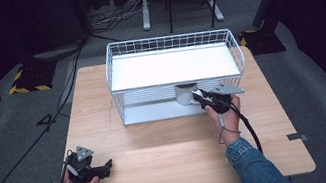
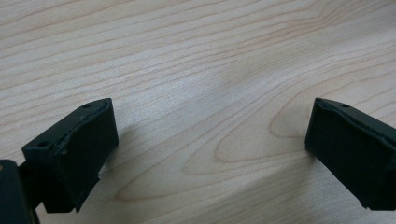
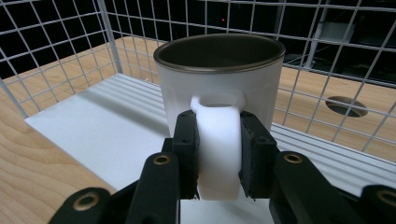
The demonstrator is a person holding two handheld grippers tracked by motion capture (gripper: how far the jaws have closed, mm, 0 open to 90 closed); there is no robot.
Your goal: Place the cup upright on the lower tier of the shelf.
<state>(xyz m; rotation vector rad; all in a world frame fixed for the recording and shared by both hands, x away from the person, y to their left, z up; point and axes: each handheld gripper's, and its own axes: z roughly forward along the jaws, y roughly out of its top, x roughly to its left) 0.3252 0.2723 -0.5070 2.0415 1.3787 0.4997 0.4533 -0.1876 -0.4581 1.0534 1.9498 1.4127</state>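
A white mug [image 3: 219, 79] with a dark inside stands upright, held by its handle [image 3: 218, 149]. My right gripper [image 3: 218, 154] is shut on that handle, a black pad on each side. From the high view, the mug [image 1: 185, 93] sits at the open front of the lower shelf of a white wire rack [image 1: 175, 71], with my right gripper [image 1: 201, 97] just in front of it. Whether the mug rests on the shelf I cannot tell. My left gripper [image 1: 105, 168] lies low near the table's front left edge. Its jaws stand wide apart over bare wood, left gripper [image 2: 210, 140] open and holding nothing.
The rack has a white top shelf [image 1: 171, 64] and a ribbed white bottom plate [image 3: 107, 126], with wire mesh walls [image 3: 56, 42] around the back and sides. The wooden table [image 1: 161, 147] ends close behind the rack. Cables and stands lie on the floor beyond.
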